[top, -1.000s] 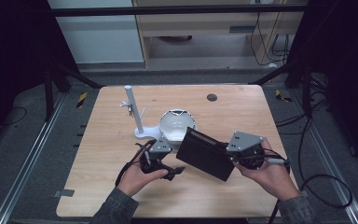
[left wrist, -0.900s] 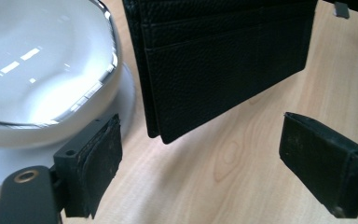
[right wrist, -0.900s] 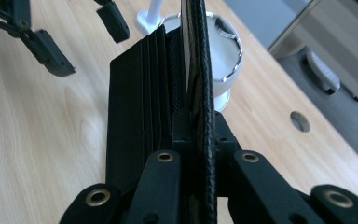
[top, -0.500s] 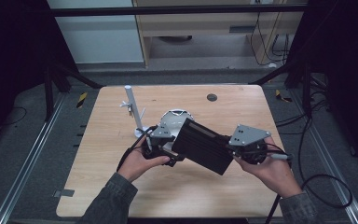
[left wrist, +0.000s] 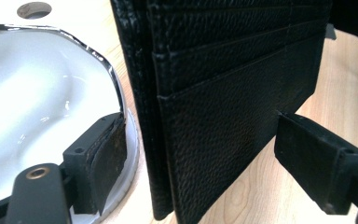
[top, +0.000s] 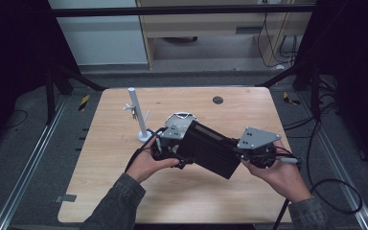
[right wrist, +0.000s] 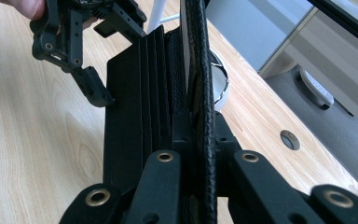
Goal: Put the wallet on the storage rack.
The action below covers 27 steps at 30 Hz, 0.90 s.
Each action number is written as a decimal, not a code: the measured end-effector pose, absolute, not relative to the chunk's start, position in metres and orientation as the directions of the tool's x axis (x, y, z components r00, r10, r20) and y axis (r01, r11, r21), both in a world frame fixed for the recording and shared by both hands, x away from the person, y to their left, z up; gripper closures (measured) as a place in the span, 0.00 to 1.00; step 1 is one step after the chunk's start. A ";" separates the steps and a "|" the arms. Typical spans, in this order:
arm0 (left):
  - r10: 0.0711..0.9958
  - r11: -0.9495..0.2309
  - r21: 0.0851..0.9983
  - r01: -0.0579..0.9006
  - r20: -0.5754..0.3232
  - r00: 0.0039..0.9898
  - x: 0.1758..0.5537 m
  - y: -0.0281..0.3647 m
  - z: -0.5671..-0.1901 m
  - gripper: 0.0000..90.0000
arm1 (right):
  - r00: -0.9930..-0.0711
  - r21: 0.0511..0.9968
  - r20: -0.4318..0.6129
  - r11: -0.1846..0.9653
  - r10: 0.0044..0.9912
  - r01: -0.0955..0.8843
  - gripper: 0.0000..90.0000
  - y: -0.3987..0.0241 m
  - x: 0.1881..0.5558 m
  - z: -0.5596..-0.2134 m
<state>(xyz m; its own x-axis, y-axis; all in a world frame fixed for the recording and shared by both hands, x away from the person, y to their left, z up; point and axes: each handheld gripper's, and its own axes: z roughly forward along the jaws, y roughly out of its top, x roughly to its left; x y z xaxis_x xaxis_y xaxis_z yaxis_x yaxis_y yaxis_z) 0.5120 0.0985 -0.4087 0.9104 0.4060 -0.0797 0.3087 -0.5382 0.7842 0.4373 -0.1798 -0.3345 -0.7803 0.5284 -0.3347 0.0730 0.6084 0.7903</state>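
Right gripper (top: 237, 154) is clamped on one flap of the open black wallet (top: 210, 149), holding it tilted above the wooden table (top: 105, 191). Left gripper (left wrist: 200, 158) jaws spread wide, straddling the card-slot flap without pressing it (pads clear on both sides). White dish (left wrist: 32, 107) sits just beside the wallet, white stand (top: 138, 115) farther left.

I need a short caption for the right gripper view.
Right gripper clamps one wallet flap edge-on; left gripper is open beyond.
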 end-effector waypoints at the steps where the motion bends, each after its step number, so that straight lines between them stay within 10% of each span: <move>1: 0.406 -0.535 0.785 0.312 -0.085 0.910 0.512 0.098 -0.409 0.20 | -0.780 0.790 -0.336 0.608 0.528 0.071 0.94 -0.180 0.437 -0.334; 27: 0.390 -0.537 0.775 0.332 -0.121 0.913 0.519 0.094 -0.403 0.32 | -0.782 0.796 -0.331 0.601 0.528 0.069 0.94 -0.183 0.437 -0.337</move>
